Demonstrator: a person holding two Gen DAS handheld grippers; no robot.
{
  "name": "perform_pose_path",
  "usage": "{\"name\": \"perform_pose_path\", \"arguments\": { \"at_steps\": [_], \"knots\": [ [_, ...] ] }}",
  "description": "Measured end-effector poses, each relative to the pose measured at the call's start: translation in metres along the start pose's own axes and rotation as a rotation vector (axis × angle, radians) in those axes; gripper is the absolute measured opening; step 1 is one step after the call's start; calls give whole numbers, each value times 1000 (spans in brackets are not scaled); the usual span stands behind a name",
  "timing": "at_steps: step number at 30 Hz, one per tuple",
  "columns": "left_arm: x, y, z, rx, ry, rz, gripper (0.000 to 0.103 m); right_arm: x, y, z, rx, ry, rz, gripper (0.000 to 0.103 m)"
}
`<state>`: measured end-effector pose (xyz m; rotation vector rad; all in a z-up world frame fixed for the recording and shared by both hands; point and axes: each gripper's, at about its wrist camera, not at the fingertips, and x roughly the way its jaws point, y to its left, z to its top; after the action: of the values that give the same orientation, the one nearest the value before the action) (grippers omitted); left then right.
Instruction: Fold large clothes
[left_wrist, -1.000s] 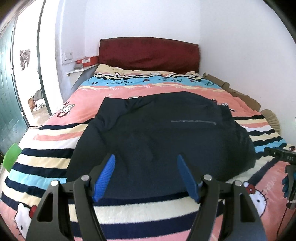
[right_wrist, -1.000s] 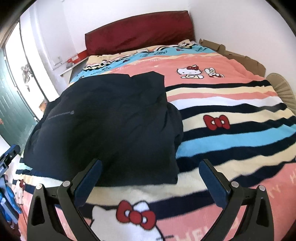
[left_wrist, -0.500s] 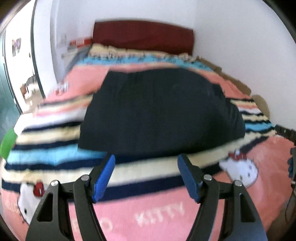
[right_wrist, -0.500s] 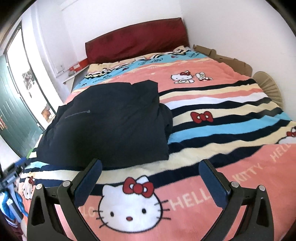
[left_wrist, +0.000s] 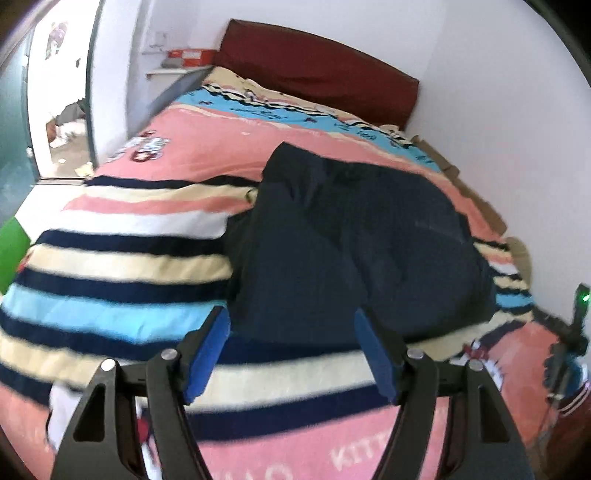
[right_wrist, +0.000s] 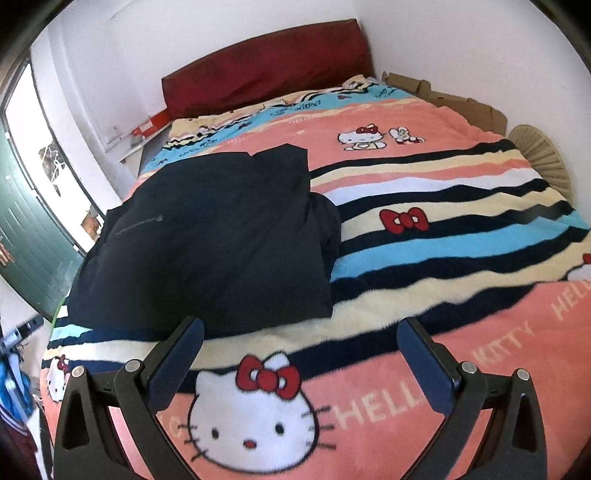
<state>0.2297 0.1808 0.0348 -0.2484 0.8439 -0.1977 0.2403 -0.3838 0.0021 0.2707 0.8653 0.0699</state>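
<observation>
A dark navy garment (left_wrist: 351, 243) lies folded in a thick pile on the striped Hello Kitty blanket (left_wrist: 110, 266); it also shows in the right wrist view (right_wrist: 214, 236). My left gripper (left_wrist: 291, 336) is open and empty, held above the blanket just short of the garment's near edge. My right gripper (right_wrist: 301, 347) is open wide and empty, over the pink part of the blanket (right_wrist: 480, 332), short of the garment's near right corner. The other gripper shows at the right edge of the left wrist view (left_wrist: 570, 332).
A dark red headboard (right_wrist: 266, 70) stands at the far end against a white wall. Cardboard (right_wrist: 443, 96) and a woven fan (right_wrist: 543, 155) lie along the bed's right side. A doorway (left_wrist: 62, 92) and a green door (right_wrist: 26, 243) are to the left.
Both grippers have pulled back from the garment toward the foot of the bed. The left view has swung left, then come closer to the garment's near edge. Both stay open.
</observation>
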Motion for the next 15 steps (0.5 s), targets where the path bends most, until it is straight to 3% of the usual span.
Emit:
{"name": "perform_pose_path", "arguments": {
  "at_steps": [5,10,15],
  "knots": [
    [56,18,48,-44,65,-26,70,39,-10,29,33,41,-2,103],
    [114,36,74,-46,154,9,70,84,-24,56,75,93,35,103],
    [148,52,84,-99,219,-88,70,129,-37,76,136,156,109,103]
  ]
}}
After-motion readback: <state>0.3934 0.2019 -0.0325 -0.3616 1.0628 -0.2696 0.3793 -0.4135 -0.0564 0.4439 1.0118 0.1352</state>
